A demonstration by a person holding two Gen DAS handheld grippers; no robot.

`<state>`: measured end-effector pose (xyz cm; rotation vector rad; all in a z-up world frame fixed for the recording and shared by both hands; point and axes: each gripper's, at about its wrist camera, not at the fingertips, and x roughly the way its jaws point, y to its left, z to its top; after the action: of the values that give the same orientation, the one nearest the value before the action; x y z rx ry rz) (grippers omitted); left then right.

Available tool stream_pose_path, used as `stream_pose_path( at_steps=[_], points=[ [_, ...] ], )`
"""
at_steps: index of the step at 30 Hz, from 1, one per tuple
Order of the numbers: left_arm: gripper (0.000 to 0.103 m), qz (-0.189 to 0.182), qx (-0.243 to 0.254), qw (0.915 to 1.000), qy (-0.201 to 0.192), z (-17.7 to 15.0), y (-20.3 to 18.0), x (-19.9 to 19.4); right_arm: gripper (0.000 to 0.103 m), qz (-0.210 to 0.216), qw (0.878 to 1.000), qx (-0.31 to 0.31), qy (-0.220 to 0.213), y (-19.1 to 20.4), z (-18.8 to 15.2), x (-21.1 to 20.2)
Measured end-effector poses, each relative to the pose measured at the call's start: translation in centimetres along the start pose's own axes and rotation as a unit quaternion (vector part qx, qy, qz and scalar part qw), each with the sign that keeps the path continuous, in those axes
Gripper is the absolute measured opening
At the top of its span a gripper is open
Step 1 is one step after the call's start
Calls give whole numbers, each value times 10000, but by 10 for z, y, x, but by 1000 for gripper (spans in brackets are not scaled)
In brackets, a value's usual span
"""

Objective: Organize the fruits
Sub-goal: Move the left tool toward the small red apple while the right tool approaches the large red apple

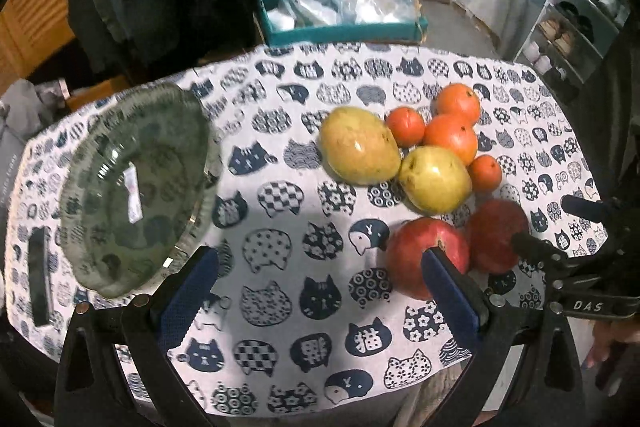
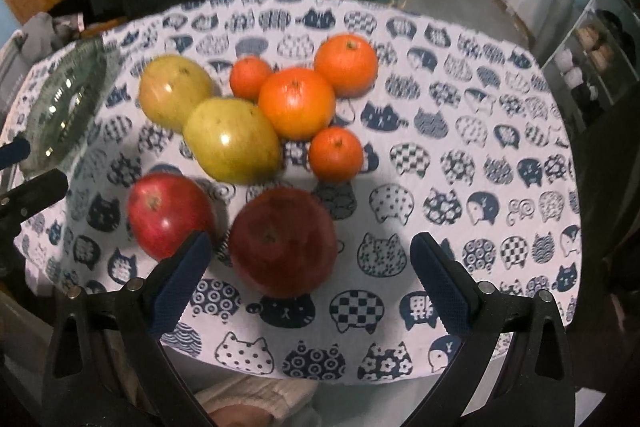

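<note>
On the cat-print tablecloth (image 1: pixel 288 267) lie two yellow-green mangoes (image 1: pixel 360 147) (image 2: pixel 232 141), several oranges (image 1: pixel 450 137) (image 2: pixel 296 103) and two red pomegranates (image 1: pixel 426 257) (image 2: pixel 170 213). A clear glass bowl (image 1: pixel 132 187) (image 2: pixel 66 103) stands empty at the left. My left gripper (image 1: pixel 320 287) is open above bare cloth, between the bowl and the fruit; its right finger overlaps the nearer pomegranate in view. My right gripper (image 2: pixel 310 243) is open, and the darker pomegranate (image 2: pixel 284 241) sits in the gap ahead of it, untouched. Each gripper shows at the edge of the other's view.
A teal tray (image 1: pixel 344 31) with plastic bags stands beyond the table's far edge. A flat black object (image 1: pixel 40 275) lies left of the bowl. Shoe shelves (image 1: pixel 572 27) stand at the right. The table's near edge runs just under both grippers. A hand (image 1: pixel 608 343) shows at lower right.
</note>
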<state>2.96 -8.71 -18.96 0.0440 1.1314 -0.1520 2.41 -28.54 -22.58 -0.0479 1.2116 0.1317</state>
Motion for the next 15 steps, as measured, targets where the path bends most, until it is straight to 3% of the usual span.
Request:
stream_pose_path(
  at_steps=[5,15],
  points=[
    [102,2,-49,9997,239,-4,-4,17,99,119,9996,51,241,-2,-5,20],
    [102,-4,-36,9996,279,-4,-9,26,77,624,9965,41,550,1,-8,48]
  ],
)
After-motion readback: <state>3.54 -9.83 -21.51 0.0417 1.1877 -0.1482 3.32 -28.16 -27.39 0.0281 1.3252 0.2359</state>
